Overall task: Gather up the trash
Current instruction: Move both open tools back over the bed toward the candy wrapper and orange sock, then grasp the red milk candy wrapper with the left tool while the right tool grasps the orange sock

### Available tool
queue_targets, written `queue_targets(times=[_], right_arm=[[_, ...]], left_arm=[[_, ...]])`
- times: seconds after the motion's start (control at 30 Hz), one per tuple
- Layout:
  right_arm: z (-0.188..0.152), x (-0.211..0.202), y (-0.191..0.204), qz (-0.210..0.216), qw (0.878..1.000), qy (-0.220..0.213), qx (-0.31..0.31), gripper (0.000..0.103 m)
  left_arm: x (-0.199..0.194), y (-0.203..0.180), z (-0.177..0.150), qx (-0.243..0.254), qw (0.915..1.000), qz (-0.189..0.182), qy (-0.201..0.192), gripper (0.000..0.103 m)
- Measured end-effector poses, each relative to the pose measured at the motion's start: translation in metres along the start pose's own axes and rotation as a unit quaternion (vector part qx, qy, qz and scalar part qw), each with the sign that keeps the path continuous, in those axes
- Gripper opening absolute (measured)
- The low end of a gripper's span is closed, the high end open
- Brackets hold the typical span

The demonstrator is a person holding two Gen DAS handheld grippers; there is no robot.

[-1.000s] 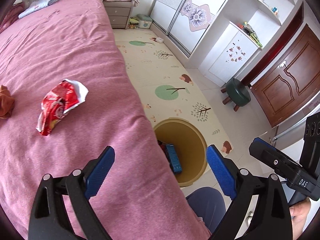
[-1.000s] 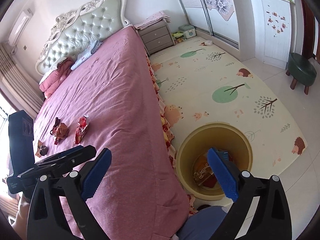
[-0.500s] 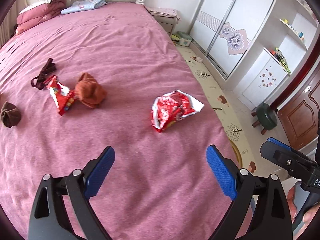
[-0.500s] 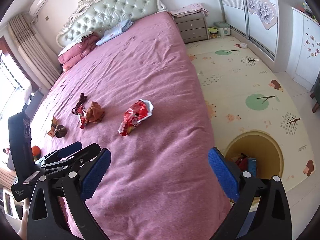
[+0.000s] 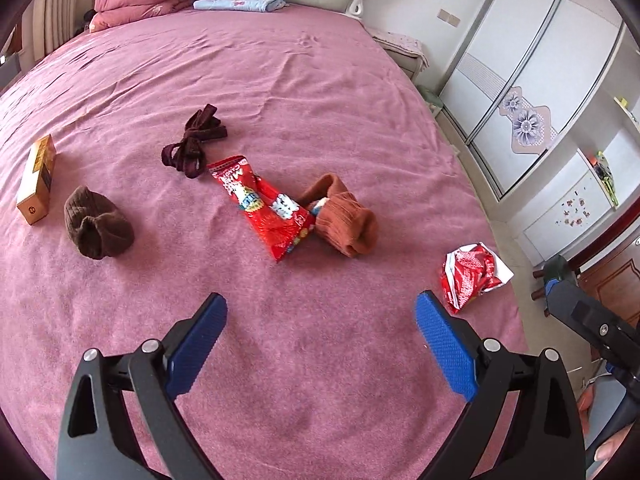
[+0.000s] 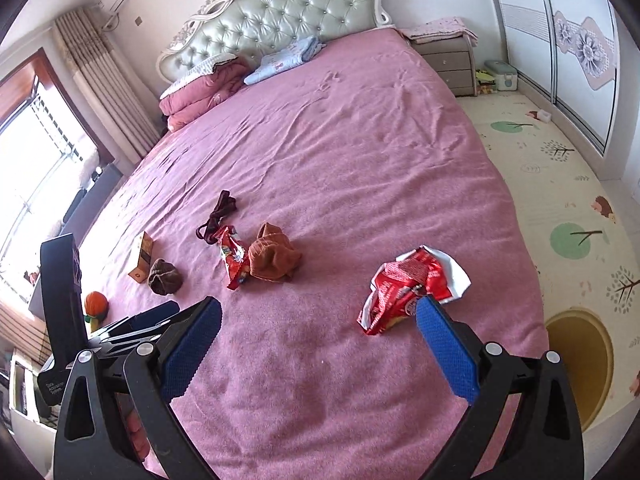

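A crumpled red snack bag [image 6: 412,288] lies on the pink bed near its right edge, just beyond my right gripper [image 6: 318,312], which is open and empty. It also shows in the left wrist view [image 5: 470,274]. A long red wrapper [image 5: 266,208] lies mid-bed beside an orange-brown sock [image 5: 344,222]. My left gripper [image 5: 320,312] is open and empty above the bed, short of the wrapper. A small cardboard box [image 5: 36,180] lies at the far left. The yellow bin [image 6: 580,364] stands on the floor at the bed's right.
A dark brown sock [image 5: 98,226] and a dark maroon strap [image 5: 194,142] lie on the bed. Folded quilts [image 6: 204,92] sit by the headboard. A nightstand [image 6: 450,60] and wardrobe [image 6: 560,40] are at the right. A small orange object [image 6: 96,303] lies at the bed's left edge.
Both grippers have swung left from the bin and floor toward the bed. The wrapper, socks and box have come into view. Both stay open.
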State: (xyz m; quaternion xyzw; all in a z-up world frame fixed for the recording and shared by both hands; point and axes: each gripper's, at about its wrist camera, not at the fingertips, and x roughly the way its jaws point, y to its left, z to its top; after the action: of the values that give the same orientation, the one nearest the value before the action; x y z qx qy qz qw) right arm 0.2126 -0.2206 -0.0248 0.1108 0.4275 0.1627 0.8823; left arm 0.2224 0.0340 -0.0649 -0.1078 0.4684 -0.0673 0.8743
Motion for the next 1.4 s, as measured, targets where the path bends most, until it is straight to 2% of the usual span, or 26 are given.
queue_targets(times=[0.1,0.37,0.53,0.63,0.77,0.83,0.9,1.0,1.03,1.07,1.17,1.4], right_arm=[[0.009,0.015,0.011,0.009,1.000,-0.003,-0.012,0.094],[0.025,0.069,0.029,-0.007,0.998,0.030,-0.049,0.094],[0.030,0.106,0.032,-0.014,0.996,0.065,-0.051,0.094],[0.031,0.123,0.032,-0.003,0.996,0.084,-0.040,0.094],[0.029,0.140,0.040,-0.015,0.993,0.099,-0.065,0.093],[0.028,0.146,0.043,-0.021,0.992,0.101,-0.077,0.088],[0.027,0.154,0.043,-0.021,0.990,0.111,-0.083,0.074],[0.024,0.163,0.043,-0.008,0.988,0.126,-0.089,0.062],[0.023,0.163,0.044,0.003,0.988,0.124,-0.092,0.057],[0.023,0.162,0.045,0.013,0.988,0.123,-0.097,0.047],[0.023,0.157,0.046,0.004,0.988,0.111,-0.111,0.034],[0.025,0.143,0.030,0.018,0.992,0.097,-0.083,0.030]], left_arm=[[0.006,0.012,0.009,-0.012,0.9999,-0.001,0.001,0.095],[0.032,0.053,0.028,-0.050,0.9986,0.011,0.011,0.095],[0.043,0.076,0.032,-0.065,0.9975,0.025,0.006,0.095],[0.046,0.087,0.032,-0.075,0.9969,0.023,0.005,0.095],[0.048,0.095,0.033,-0.082,0.9965,0.017,0.002,0.095],[0.049,0.096,0.033,-0.082,0.9965,0.015,0.001,0.095],[0.050,0.095,0.034,-0.079,0.9968,0.014,0.003,0.096],[0.052,0.093,0.037,-0.076,0.9970,0.010,0.003,0.096],[0.053,0.092,0.038,-0.076,0.9971,0.009,0.003,0.096],[0.054,0.090,0.039,-0.075,0.9971,0.008,0.004,0.096],[0.058,0.085,0.042,-0.076,0.9971,0.003,0.006,0.096],[0.073,0.072,0.051,-0.086,0.9961,-0.012,0.013,0.097]])
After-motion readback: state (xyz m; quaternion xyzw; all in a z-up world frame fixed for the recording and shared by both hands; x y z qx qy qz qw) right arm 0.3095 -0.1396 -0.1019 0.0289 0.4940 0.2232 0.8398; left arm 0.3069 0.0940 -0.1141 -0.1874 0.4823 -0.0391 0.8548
